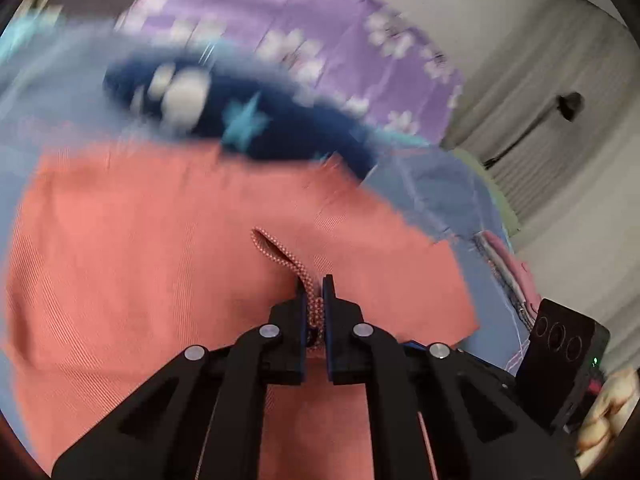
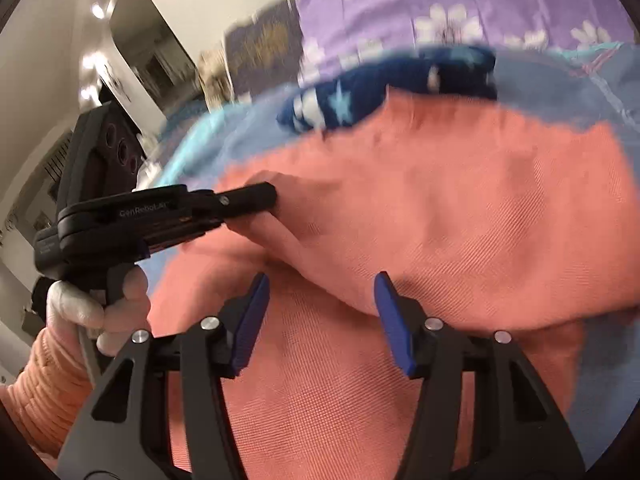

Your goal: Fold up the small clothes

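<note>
A coral-pink garment [image 1: 160,240] lies spread over the bed and fills the lower half of both views. My left gripper [image 1: 316,284] is shut on its dotted pink-and-white trim [image 1: 280,252], and the cloth rises in a ridge toward the pads. In the right wrist view the same left gripper [image 2: 274,200] comes in from the left and pinches the pink garment [image 2: 460,220], which bunches up there. My right gripper [image 2: 320,280] stands open above the cloth, blue pads [image 2: 250,320] wide apart with nothing pressed between them.
A dark blue garment [image 1: 248,120] with pale stars lies just beyond the pink one on a light blue sheet [image 1: 448,188]. Behind is a purple flowered cover [image 1: 300,32]. A folded pile [image 1: 516,280] sits at the right. A hand [image 2: 100,304] in an orange sleeve holds the left gripper.
</note>
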The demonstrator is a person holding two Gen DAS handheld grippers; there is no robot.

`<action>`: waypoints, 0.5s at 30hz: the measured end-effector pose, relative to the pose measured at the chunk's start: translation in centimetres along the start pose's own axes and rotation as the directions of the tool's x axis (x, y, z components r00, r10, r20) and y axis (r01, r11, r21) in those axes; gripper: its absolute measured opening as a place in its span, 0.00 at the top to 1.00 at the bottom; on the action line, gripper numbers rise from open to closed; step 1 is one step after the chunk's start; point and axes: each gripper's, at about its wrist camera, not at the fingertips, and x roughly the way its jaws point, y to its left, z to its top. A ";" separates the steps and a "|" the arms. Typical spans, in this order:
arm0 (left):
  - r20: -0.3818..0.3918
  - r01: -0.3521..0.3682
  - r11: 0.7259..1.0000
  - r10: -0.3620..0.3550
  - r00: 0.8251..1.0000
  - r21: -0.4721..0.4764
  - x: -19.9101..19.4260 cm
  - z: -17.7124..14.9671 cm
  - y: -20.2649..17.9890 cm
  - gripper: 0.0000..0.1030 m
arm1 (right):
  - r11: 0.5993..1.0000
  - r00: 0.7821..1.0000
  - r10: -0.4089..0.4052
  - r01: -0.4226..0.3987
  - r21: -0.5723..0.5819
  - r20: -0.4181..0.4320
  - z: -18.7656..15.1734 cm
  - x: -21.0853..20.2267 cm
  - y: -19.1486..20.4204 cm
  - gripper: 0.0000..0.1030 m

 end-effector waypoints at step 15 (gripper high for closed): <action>0.090 -0.340 0.940 0.336 0.937 0.030 -5.1 1.8 8.1 0.94 | 0.991 0.983 -0.123 0.130 0.042 -0.134 -1.1 2.8 -2.5 0.40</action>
